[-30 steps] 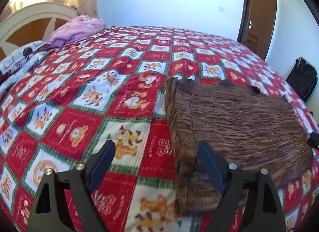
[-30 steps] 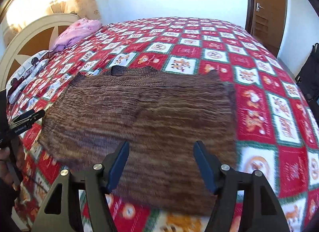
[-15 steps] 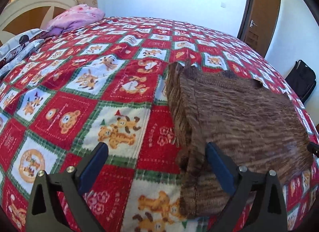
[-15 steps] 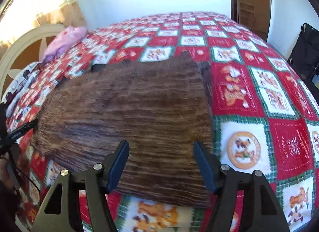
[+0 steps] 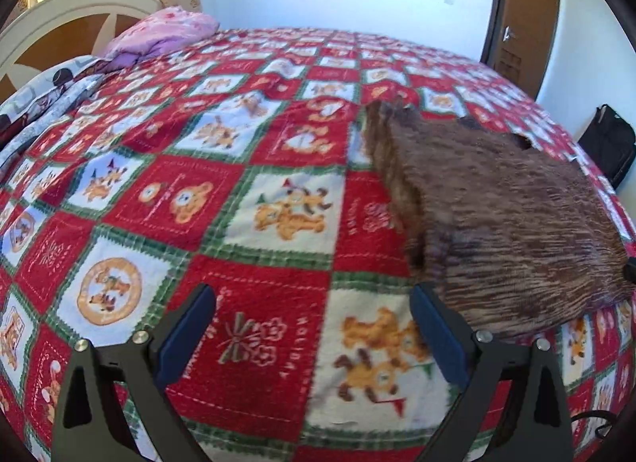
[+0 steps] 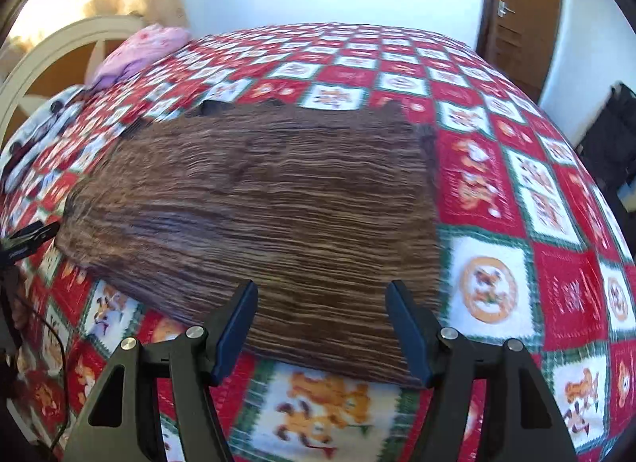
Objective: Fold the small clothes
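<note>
A brown knitted garment (image 5: 501,215) lies folded flat on the red patterned bedspread (image 5: 238,191). In the right wrist view the garment (image 6: 270,203) fills the middle of the bed. My left gripper (image 5: 314,327) is open and empty, above the bedspread just left of the garment's near left corner. My right gripper (image 6: 322,323) is open and empty, over the garment's near edge. The tip of the left gripper (image 6: 28,239) shows at the left edge of the right wrist view.
A pink pillow (image 5: 159,32) and a white headboard (image 5: 67,20) stand at the far left. A brown door (image 5: 524,16) and a black bag (image 5: 604,144) are at the right, beyond the bed. A printed blanket (image 5: 35,96) lies at the left edge.
My left gripper has drawn back and to the left, off the garment's corner. My right gripper has swung slightly right along the near edge. Both stay open.
</note>
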